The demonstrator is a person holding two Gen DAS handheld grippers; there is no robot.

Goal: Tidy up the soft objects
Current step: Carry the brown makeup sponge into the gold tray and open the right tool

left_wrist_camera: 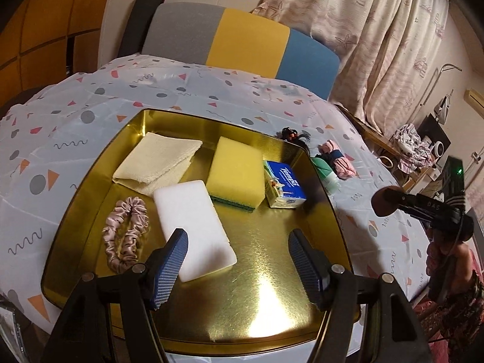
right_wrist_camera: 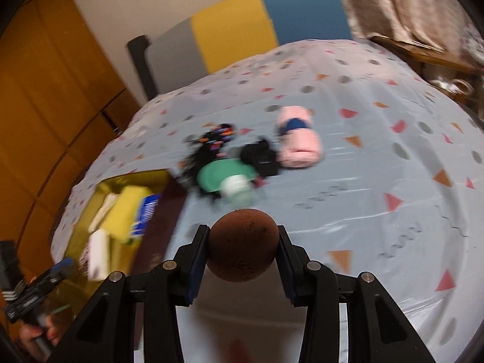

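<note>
- right claw (right_wrist_camera: 243, 252) is clenched on the brown foam ball (right_wrist_camera: 243, 244), held up in the air over the worktop (right_wrist_camera: 378, 163), off the tray's right edge
- so the gold tray (left_wrist_camera: 272, 296) lies to the ball's left; from that side the tray's right wall comes first, tissue pack (left_wrist_camera: 283, 185) just inside it
- left claw (left_wrist_camera: 237, 264) hangs released over the tray's near side, holding nothing, white sponge (left_wrist_camera: 193, 227) right under its left finger
- ball's round, so no long axis to fuss about
- my guess: bare gold at the near right corner is the obvious drop spot
</note>
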